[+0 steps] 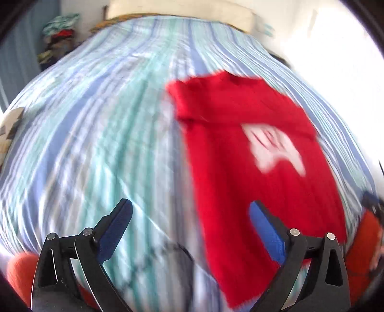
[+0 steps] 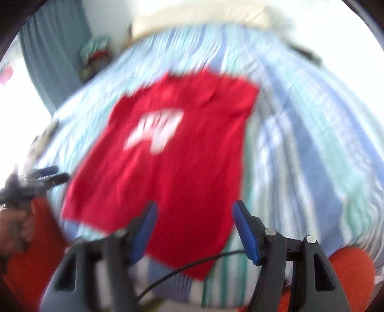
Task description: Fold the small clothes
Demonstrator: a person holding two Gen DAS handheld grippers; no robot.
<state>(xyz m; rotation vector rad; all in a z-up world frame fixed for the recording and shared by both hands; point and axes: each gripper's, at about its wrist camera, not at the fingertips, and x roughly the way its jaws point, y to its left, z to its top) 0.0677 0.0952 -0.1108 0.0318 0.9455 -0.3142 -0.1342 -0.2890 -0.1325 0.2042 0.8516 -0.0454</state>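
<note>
A small red T-shirt (image 1: 252, 153) with a white print lies flat on the striped bedspread (image 1: 96, 134), its sleeves folded in. My left gripper (image 1: 190, 213) hangs open above the sheet beside the shirt's left edge, nothing between its blue pads. In the right wrist view the same red T-shirt (image 2: 172, 153) fills the middle. My right gripper (image 2: 194, 216) is open over the shirt's lower hem, holding nothing. The left gripper (image 2: 45, 176) and the hand holding it show at the left edge there. Both views are blurred.
The bed is covered by a blue, green and white striped bedspread (image 2: 300, 144). A pile of clothes (image 1: 60, 31) sits at the far left corner, a pale pillow (image 1: 182, 9) at the head. A black cable (image 2: 182, 268) trails below the shirt. Orange trouser legs (image 2: 348, 271) show near the front edge.
</note>
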